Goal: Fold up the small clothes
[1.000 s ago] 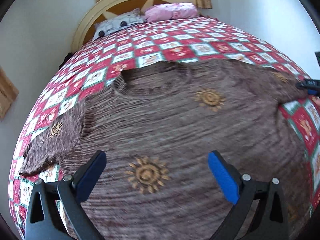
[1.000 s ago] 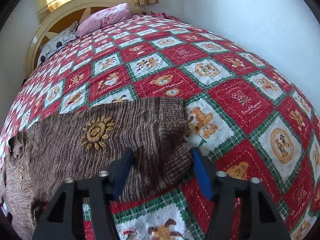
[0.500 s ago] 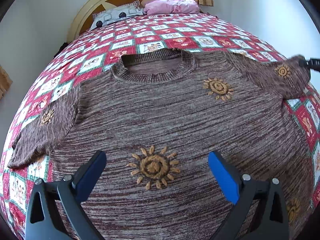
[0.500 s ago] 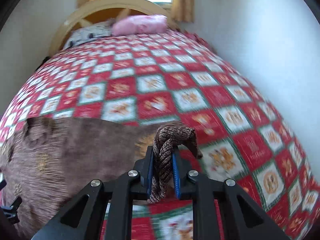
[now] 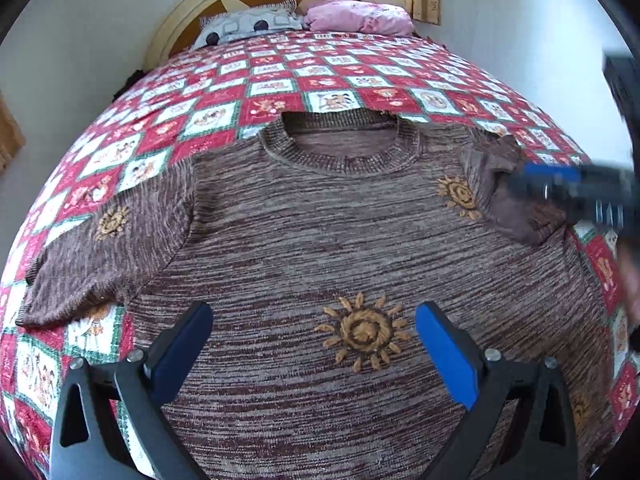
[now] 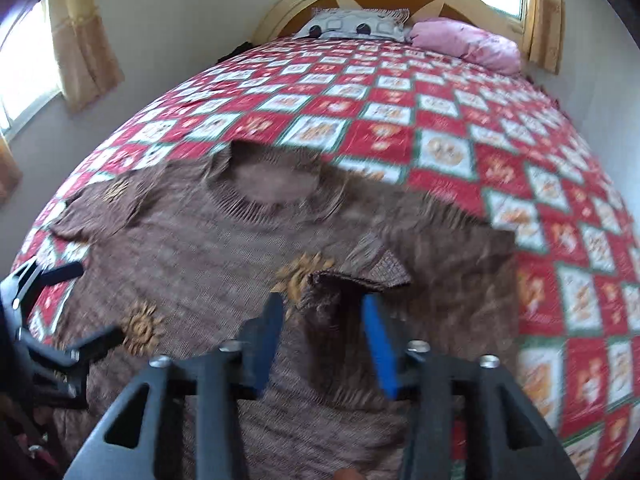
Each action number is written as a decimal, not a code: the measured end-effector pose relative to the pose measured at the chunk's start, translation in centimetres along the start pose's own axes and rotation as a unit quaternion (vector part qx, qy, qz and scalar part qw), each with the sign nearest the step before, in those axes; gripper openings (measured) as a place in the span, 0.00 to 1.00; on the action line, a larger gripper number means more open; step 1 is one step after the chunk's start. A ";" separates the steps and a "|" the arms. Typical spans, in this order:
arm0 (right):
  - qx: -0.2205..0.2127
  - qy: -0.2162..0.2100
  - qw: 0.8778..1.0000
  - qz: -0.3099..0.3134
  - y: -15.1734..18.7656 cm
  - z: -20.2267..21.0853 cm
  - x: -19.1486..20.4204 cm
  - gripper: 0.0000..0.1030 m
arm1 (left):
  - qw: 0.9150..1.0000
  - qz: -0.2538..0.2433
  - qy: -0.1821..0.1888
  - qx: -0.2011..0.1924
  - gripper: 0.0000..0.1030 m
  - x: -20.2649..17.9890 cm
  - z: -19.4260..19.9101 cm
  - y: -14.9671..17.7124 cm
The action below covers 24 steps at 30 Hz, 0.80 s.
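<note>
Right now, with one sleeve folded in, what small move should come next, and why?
Probably bring the open left gripper to the left sleeve, which lies flat on the quilt. The right sleeve is already folded onto the sweater, and the right gripper looks open.

Brown marled sweater [image 5: 320,248] with golden suns, red-white-green checked quilt [image 5: 280,80], pink pillow [image 5: 360,18]

Both wrist views headboard-facing, sharing sweater [image 5: 320,240]
</note>
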State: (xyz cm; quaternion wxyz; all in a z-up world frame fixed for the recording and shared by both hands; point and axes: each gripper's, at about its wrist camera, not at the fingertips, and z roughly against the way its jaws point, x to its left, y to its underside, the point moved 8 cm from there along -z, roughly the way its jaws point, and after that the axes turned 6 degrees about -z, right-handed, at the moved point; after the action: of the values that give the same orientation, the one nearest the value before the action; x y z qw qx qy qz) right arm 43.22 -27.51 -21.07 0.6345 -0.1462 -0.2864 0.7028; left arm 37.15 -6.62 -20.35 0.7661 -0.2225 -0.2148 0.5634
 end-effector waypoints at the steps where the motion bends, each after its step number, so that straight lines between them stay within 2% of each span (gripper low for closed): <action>1: -0.002 -0.006 1.000 -0.013 0.9 0.3 -0.6 0.44 | 1.000 0.004 0.010 0.001 1.00 -0.1 -0.1 -0.1; 5: -0.016 -0.001 0.997 -0.078 4.2 2.4 -5.1 0.47 | 1.000 0.003 0.019 -0.002 0.98 -1.0 -0.6 -1.2; 7: -0.029 0.015 0.995 -0.096 5.5 3.4 -7.1 0.48 | 1.000 -0.012 0.022 0.001 0.93 -2.3 -0.7 -1.9; 9: -0.050 0.053 0.993 -0.090 6.3 4.3 -8.3 0.49 | 0.999 -0.029 0.028 0.001 0.90 -3.9 -0.8 -2.8; 14: -0.094 0.047 0.990 -0.093 6.7 6.5 -8.9 0.51 | 0.997 -0.057 0.052 0.002 0.88 -8.6 -1.5 -5.2; 16: -0.110 0.055 0.989 -0.079 7.0 7.0 -8.6 0.59 | 0.996 -0.071 0.055 -0.002 0.88 -10.5 -2.1 -6.2; 17: -0.115 0.065 0.989 -0.068 7.3 7.1 -8.4 0.59 | 0.996 -0.077 0.053 -0.002 0.87 -11.1 -2.5 -6.7; 20: -0.124 0.099 0.987 -0.028 7.9 7.0 -7.6 0.59 | 0.995 -0.077 0.055 0.012 0.75 -12.3 -4.0 -7.4; 24: -0.121 0.112 0.986 -0.009 8.6 6.4 -7.5 0.59 | 0.996 -0.064 0.057 0.039 0.52 -13.1 -6.6 -8.0</action>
State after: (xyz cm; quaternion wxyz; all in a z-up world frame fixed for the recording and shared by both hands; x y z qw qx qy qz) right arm 33.72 -36.52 -22.24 0.6463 -0.2974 -0.2981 0.6364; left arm 43.59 -21.94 -22.02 0.8197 -0.2096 -0.1625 0.5076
